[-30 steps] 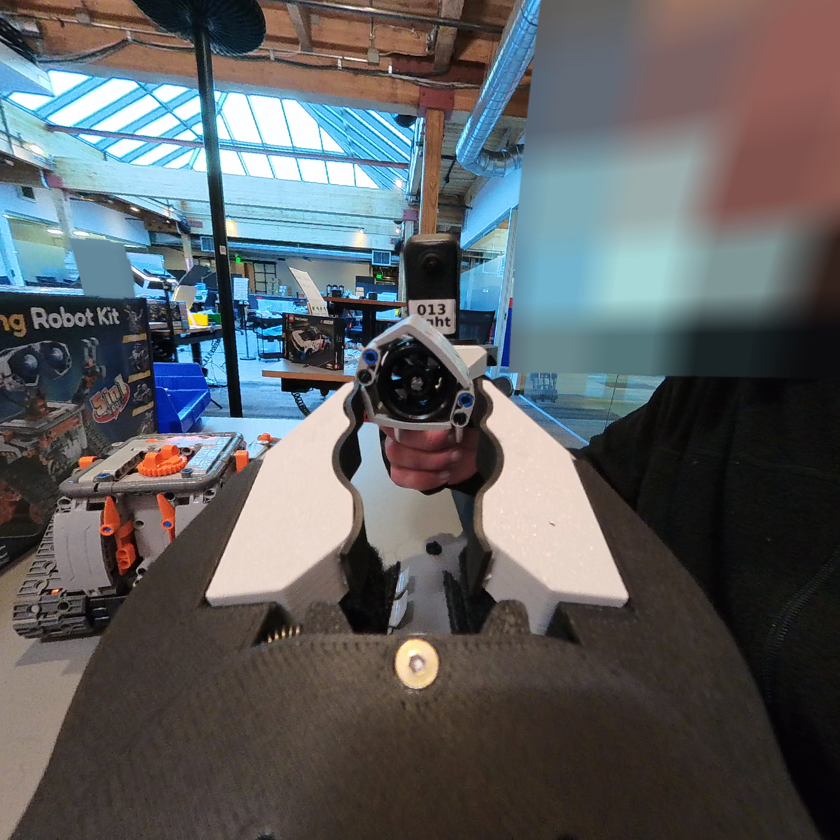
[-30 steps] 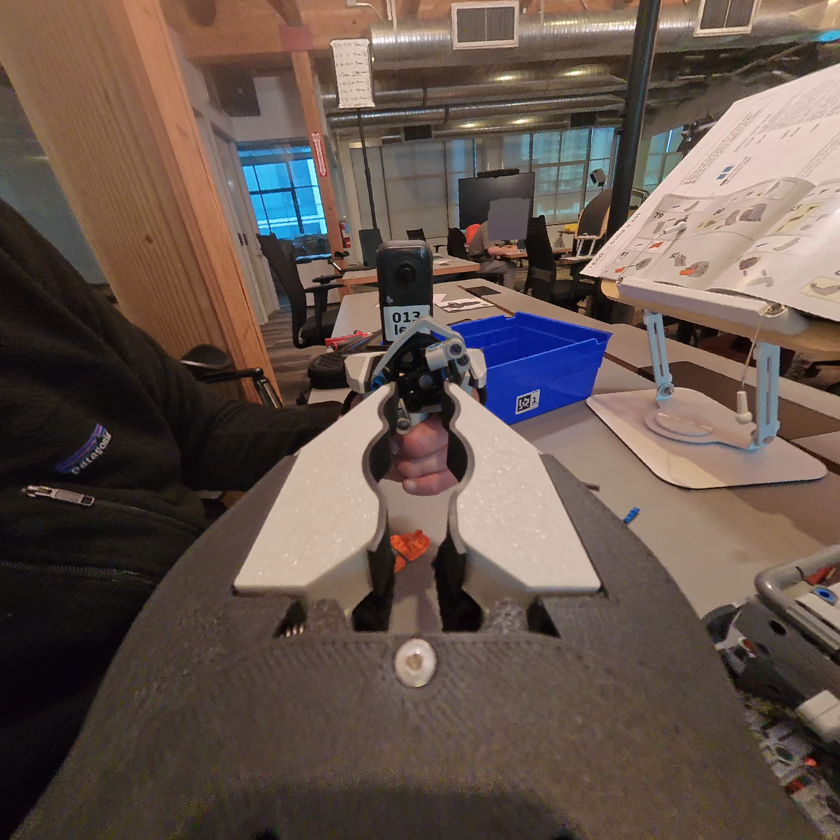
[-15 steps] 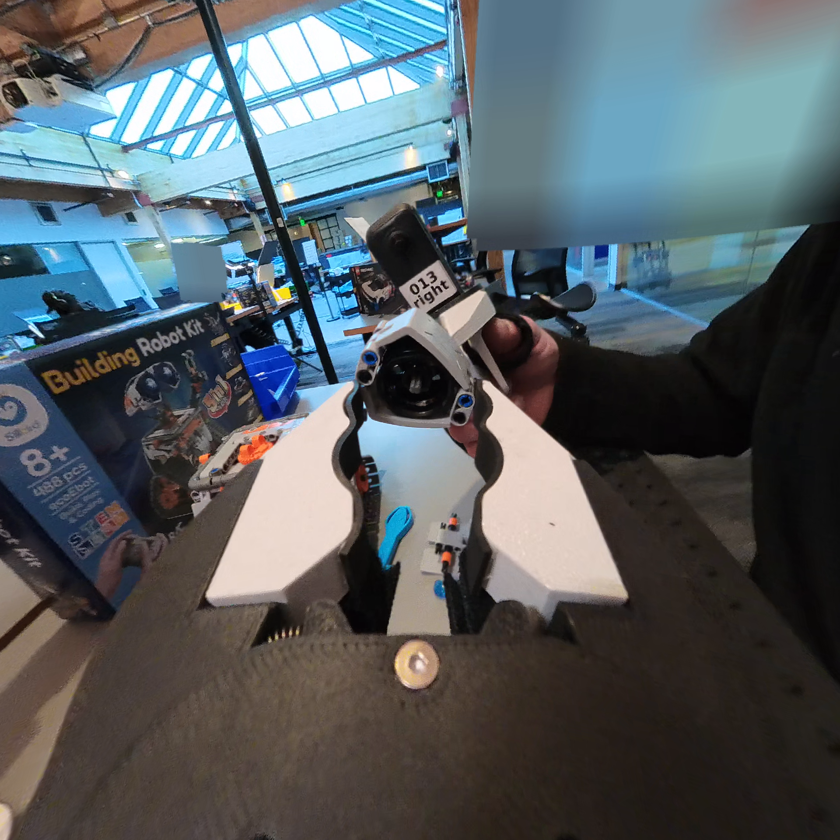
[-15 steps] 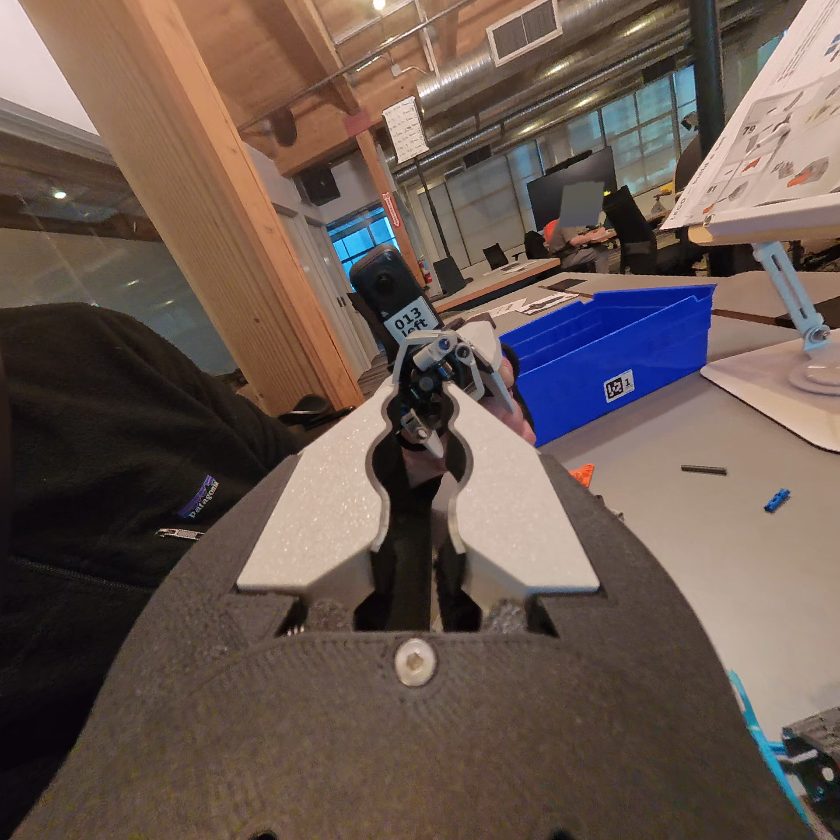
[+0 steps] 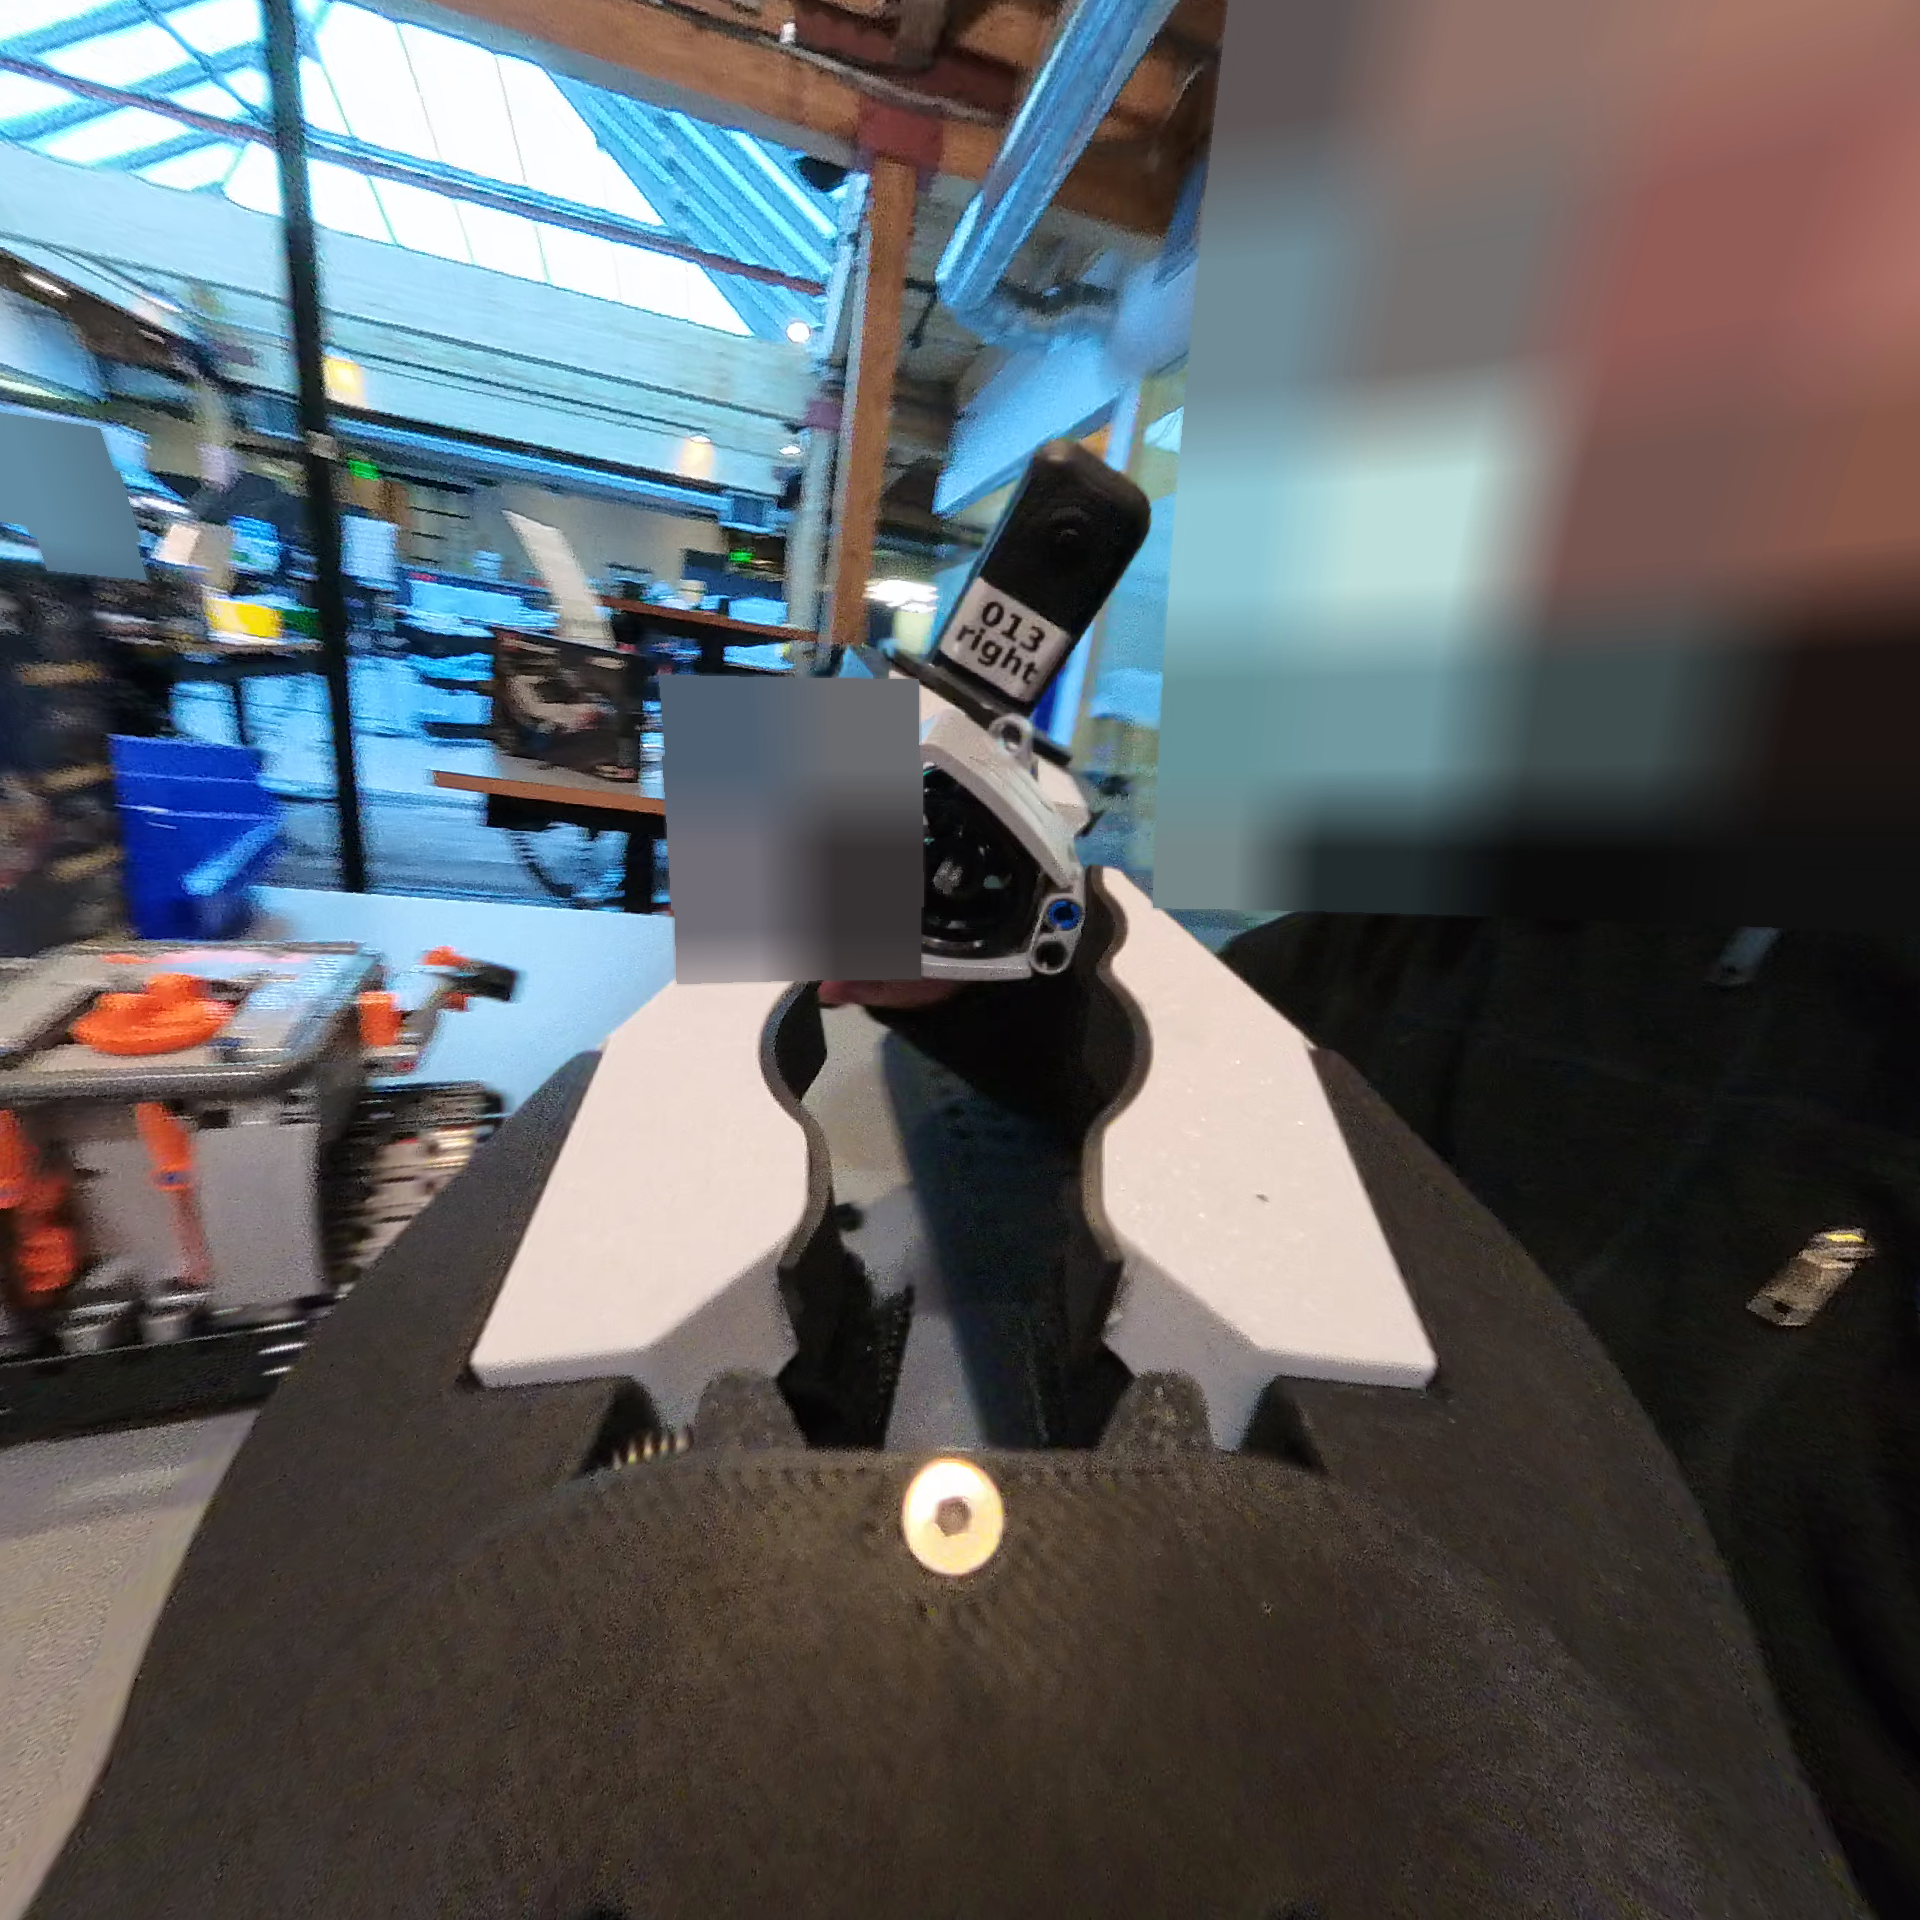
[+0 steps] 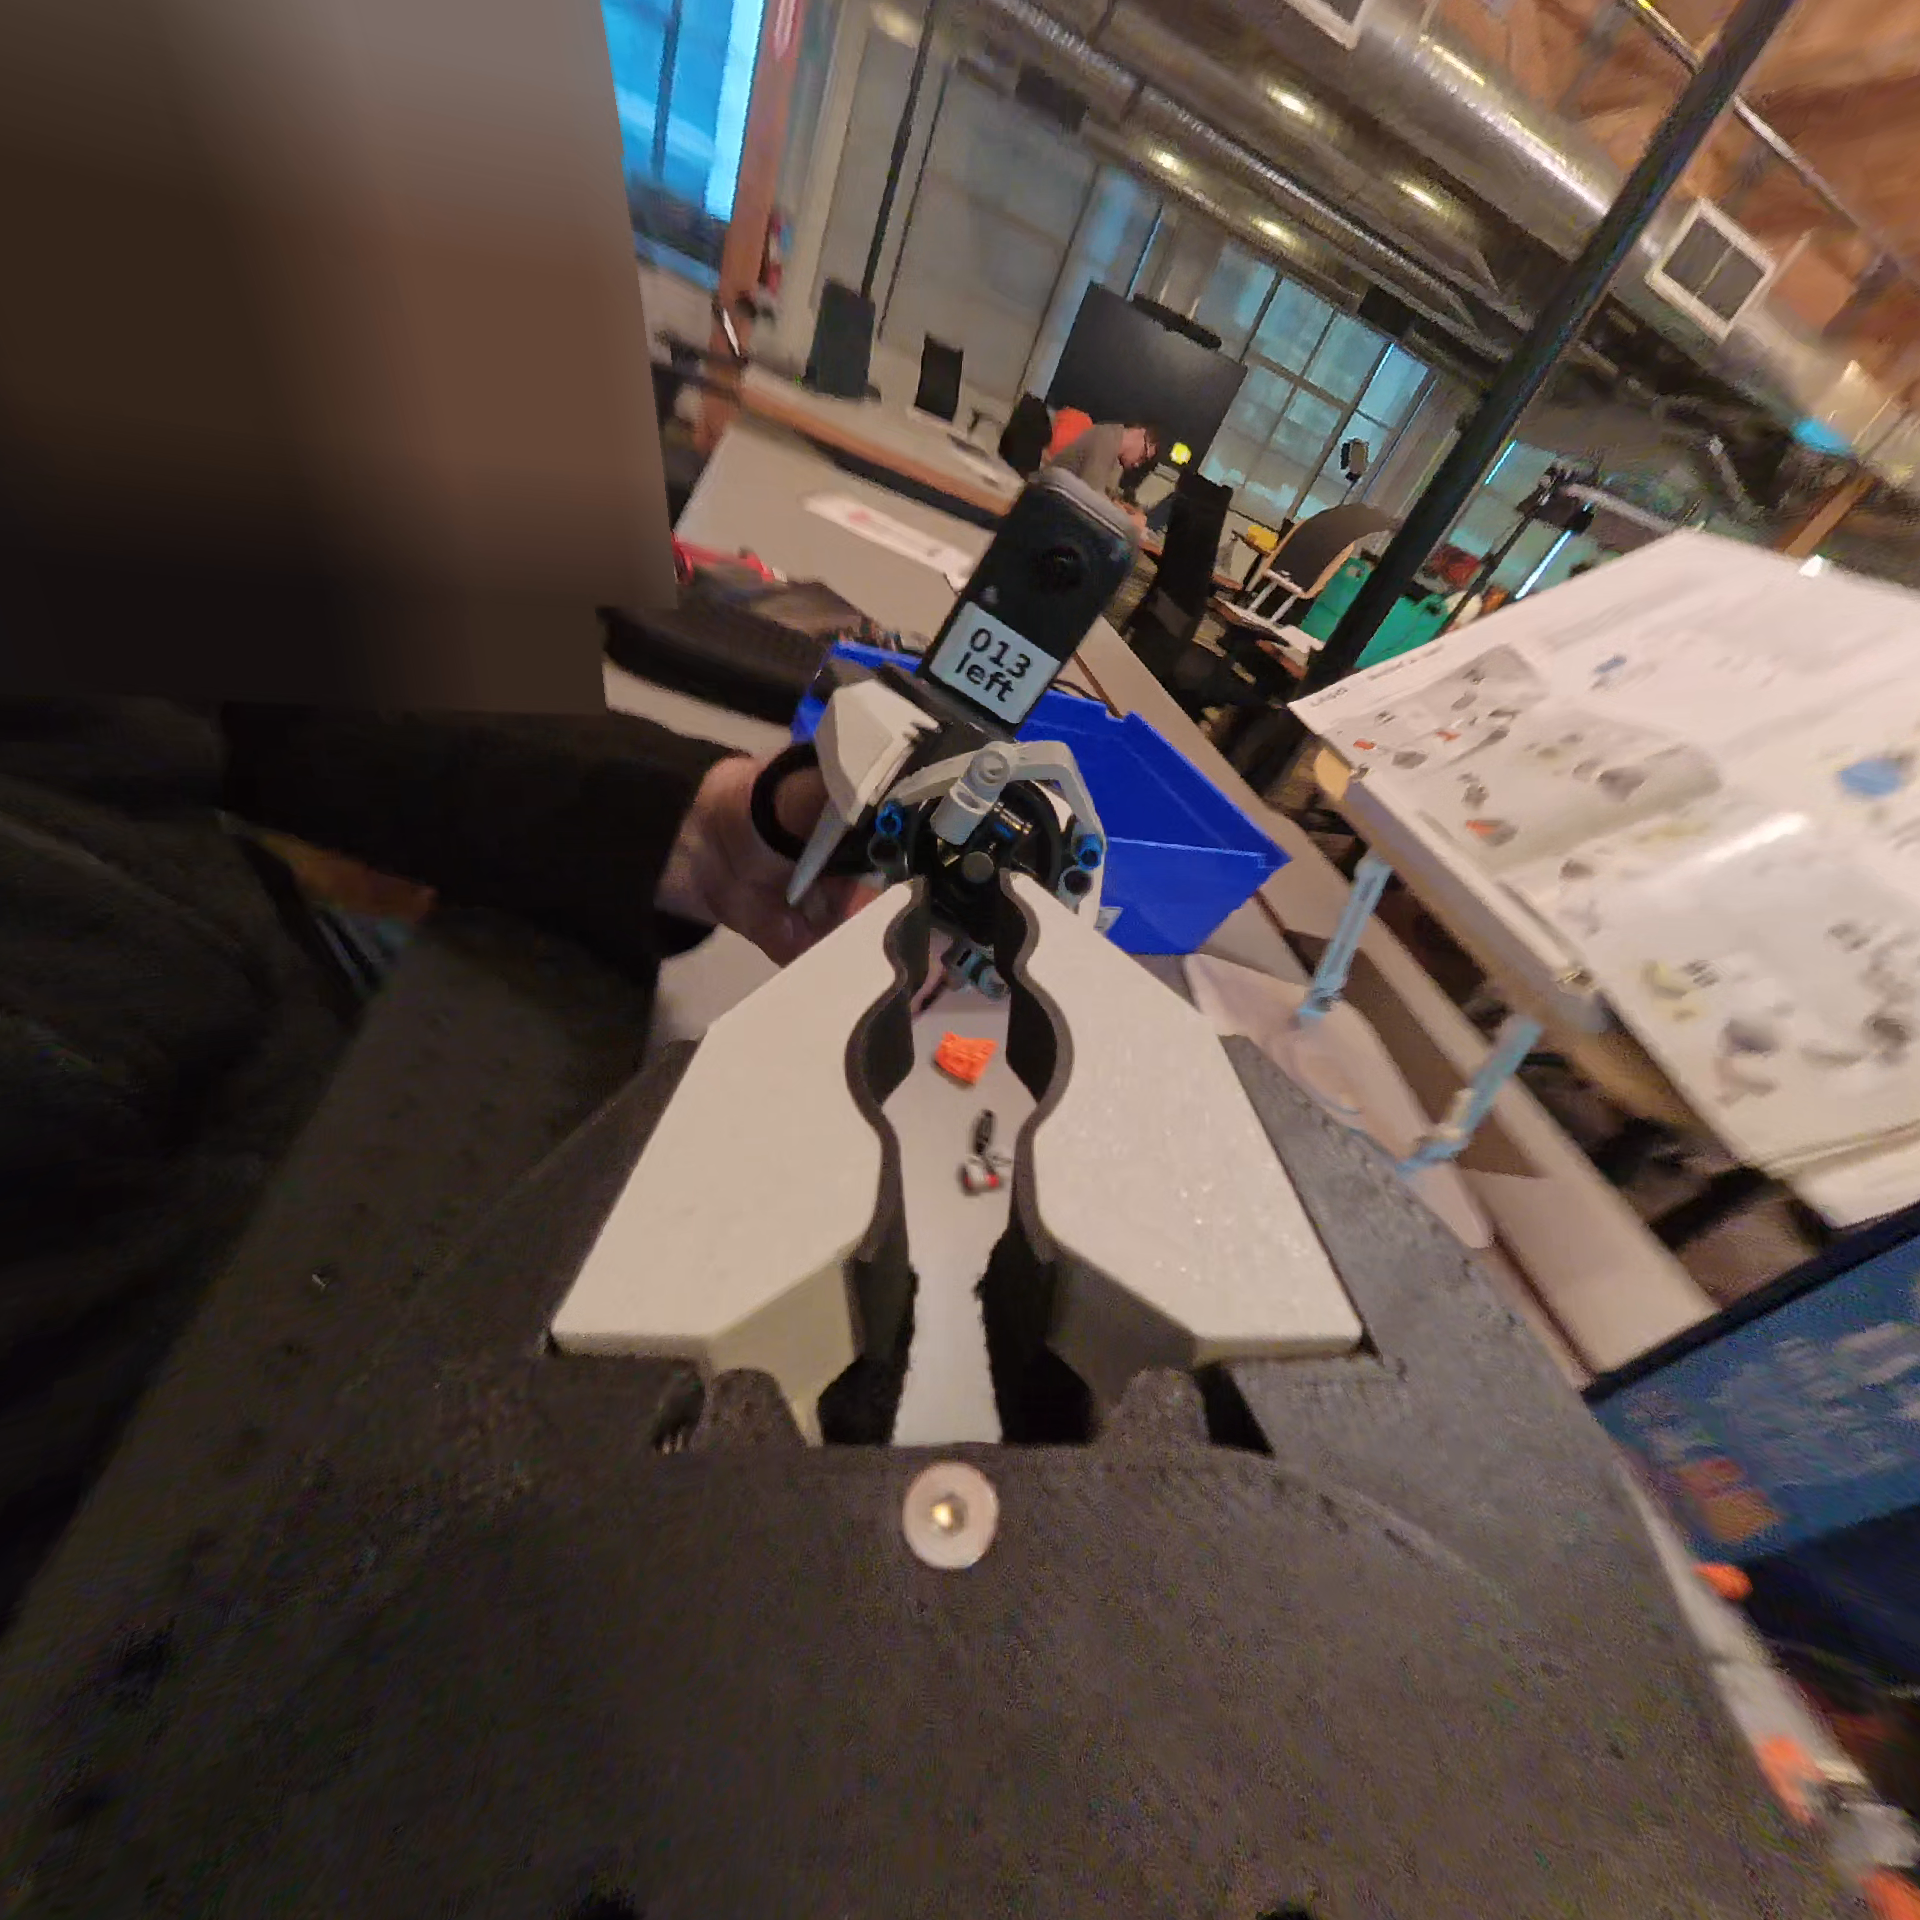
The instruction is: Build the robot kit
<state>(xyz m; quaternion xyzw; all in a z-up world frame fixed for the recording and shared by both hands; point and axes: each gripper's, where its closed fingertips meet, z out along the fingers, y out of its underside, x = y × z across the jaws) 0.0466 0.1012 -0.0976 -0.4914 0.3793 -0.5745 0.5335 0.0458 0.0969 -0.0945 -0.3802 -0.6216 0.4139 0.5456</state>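
Gripping: both my tongs clamp one grey toy-brick piece (image 6: 971,831), raised above the tabletop (image 6: 951,1340).
Left tongs (image 5: 951,971): closed on it.
Right tongs (image 6: 961,914): closed on it.
Nearby: blue bin (image 6: 1164,831), orange brick (image 6: 963,1058).

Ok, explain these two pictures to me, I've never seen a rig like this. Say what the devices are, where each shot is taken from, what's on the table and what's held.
There is no robot arm here. A person holds a two-finger gripper in each hand, and each one carries a camera looking along its white fingers. One picture comes from the left gripper, the other from the right gripper, and each view also shows the other gripper facing it. Both look shut on the same small brick assembly, grey-white with a black wheel, held up between them. On the table are an orange piece, a small black-and-grey piece, a blue bin and an instruction booklet on a stand. The left view shows a blurred tracked model.
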